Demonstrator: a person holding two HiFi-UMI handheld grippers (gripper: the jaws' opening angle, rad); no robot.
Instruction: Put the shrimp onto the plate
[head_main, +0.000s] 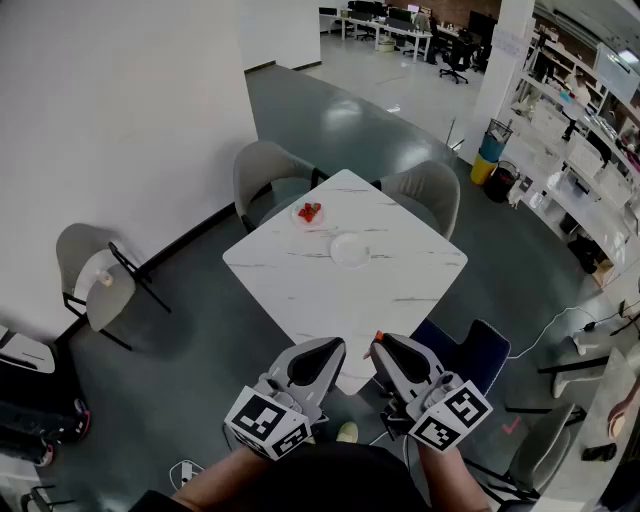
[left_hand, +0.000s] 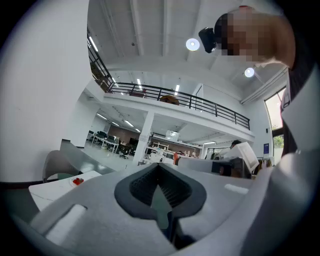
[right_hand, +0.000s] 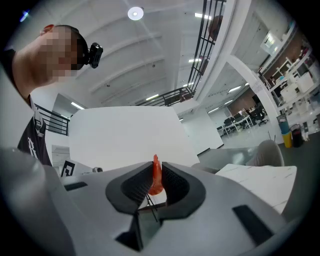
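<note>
- Pinching a slim orange-red shrimp (right_hand: 156, 179) upright between its 2 dark ribbed pads (right_hand: 172, 182), the right gripper (right_hand: 158, 171) is gripping it firmly. The right gripper view is showing this plainly, while the head view is giving only an orange speck at that gripper's tip.
- The left gripper (left_hand: 160, 175) is keeping its jaws together with nothing between them, as the left gripper view is showing.
- Only the head view is showing both grippers side by side, hanging over the near corner of the white marble-patterned square table (head_main: 300, 290).
- The held shrimp is sitting well apart from the empty round white plate (head_main: 350, 249), which is lying near the table's middle.
- Just beyond that plate, a small white dish (head_main: 299, 216) is carrying a red heap of shrimp (head_main: 311, 211), too small to count.
- Counting: 2 grippers, 1 held shrimp, 1 empty plate, 1 dish, 1 table, and 2 grey chairs (head_main: 262, 172) at its far sides.
</note>
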